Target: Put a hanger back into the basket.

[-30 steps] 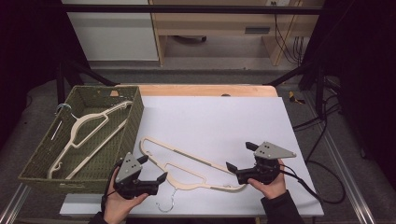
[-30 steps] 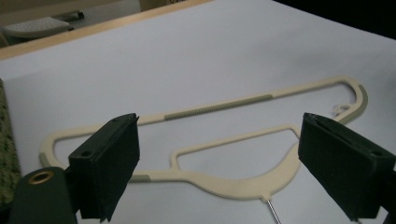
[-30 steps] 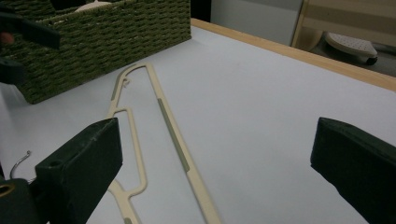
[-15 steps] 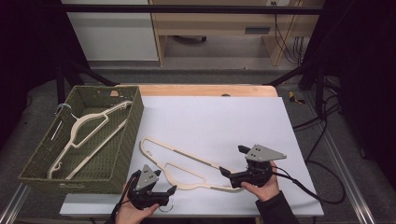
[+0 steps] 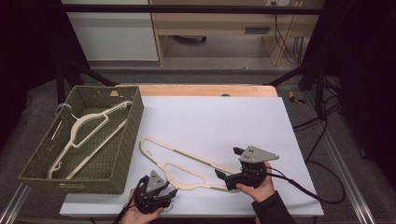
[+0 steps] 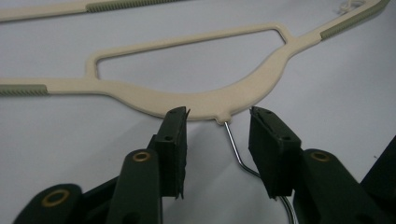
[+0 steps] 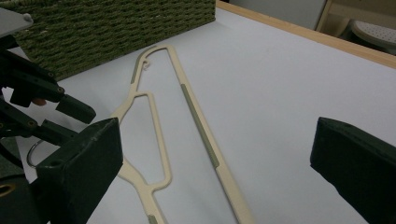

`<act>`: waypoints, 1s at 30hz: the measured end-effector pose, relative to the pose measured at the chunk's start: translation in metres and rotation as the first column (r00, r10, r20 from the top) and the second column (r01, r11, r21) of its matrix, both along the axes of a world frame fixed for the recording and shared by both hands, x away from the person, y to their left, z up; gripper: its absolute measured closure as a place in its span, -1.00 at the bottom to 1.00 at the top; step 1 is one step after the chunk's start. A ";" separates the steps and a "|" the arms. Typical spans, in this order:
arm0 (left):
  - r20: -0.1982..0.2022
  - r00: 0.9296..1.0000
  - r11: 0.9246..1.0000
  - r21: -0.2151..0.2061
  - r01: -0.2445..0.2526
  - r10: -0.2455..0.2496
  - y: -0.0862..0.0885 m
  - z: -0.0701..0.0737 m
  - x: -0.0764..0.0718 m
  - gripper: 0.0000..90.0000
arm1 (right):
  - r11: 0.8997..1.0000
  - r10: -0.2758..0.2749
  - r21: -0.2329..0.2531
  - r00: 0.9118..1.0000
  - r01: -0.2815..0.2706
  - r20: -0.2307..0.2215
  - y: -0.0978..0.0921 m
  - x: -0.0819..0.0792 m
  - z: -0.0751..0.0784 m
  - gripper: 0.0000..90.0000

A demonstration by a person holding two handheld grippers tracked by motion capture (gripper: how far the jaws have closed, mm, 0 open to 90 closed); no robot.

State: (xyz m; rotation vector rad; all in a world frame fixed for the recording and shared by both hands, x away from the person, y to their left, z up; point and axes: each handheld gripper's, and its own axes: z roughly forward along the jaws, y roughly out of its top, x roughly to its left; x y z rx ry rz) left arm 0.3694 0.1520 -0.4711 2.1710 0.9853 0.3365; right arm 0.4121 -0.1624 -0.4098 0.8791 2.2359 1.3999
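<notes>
- 1 cream hanger [image 5: 91,133] already lies inside the green woven basket [image 5: 43,159] at the worktop's [image 5: 224,121] left; that part looks done.
- 1 more hanger [image 5: 187,163] lies flat on the white worktop beside the basket, not yet lifted.
- Your left gripper [image 6: 218,135] is open, its jaws straddling the wire hook [image 6: 233,145] just below the hanger's neck, gripping nothing.
- Your right gripper [image 5: 229,178] is wide open and empty at the hanger's far arm.
- Left to do, as I judge it: close, lift, and carry this hanger into the basket.
</notes>
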 end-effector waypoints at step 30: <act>0.022 0.995 0.993 0.063 -0.100 0.098 -0.020 -0.005 -0.013 0.94 | 0.998 0.059 -0.031 0.998 -0.060 -0.023 0.031 -0.001 -0.010 -0.93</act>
